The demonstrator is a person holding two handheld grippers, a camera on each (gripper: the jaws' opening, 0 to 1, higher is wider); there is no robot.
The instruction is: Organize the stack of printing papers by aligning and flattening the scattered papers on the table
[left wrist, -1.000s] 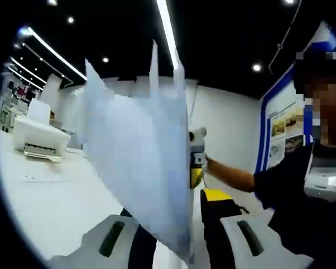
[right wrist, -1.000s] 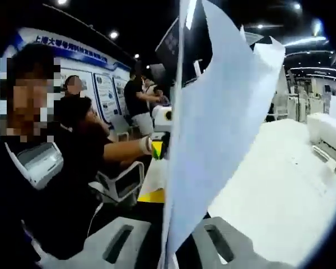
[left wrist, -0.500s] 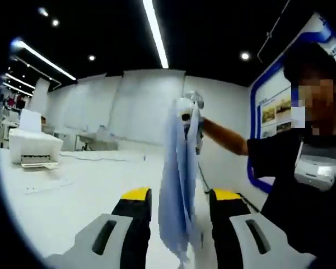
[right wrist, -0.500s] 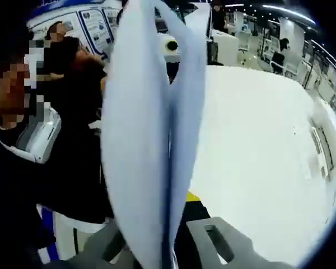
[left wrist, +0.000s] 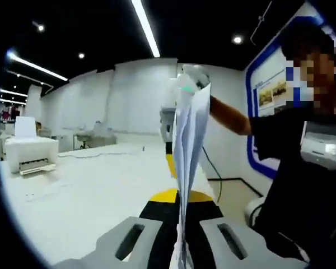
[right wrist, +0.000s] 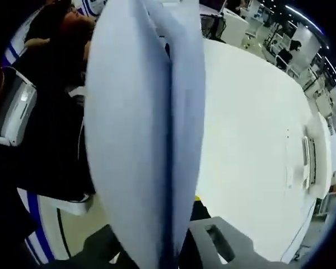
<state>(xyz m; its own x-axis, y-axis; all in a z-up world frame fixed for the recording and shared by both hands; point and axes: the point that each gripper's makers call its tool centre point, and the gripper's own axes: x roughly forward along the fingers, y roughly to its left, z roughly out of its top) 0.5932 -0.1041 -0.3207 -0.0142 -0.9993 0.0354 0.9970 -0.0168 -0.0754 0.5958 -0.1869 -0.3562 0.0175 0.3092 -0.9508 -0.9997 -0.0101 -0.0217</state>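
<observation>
In the left gripper view the left gripper [left wrist: 182, 246] has its jaws closed on the lower edge of the papers [left wrist: 189, 162], which stand on edge in the air above the white worktop [left wrist: 89, 196], their top held by the right gripper [left wrist: 185, 89] at the end of the person's arm [left wrist: 229, 119]. In the right gripper view the papers [right wrist: 145, 129] bow out to both sides and run down between the right gripper's [right wrist: 171, 255] jaws, closed on them, with the worktop [right wrist: 252, 145] below and a printer [left wrist: 31, 154] far off
</observation>
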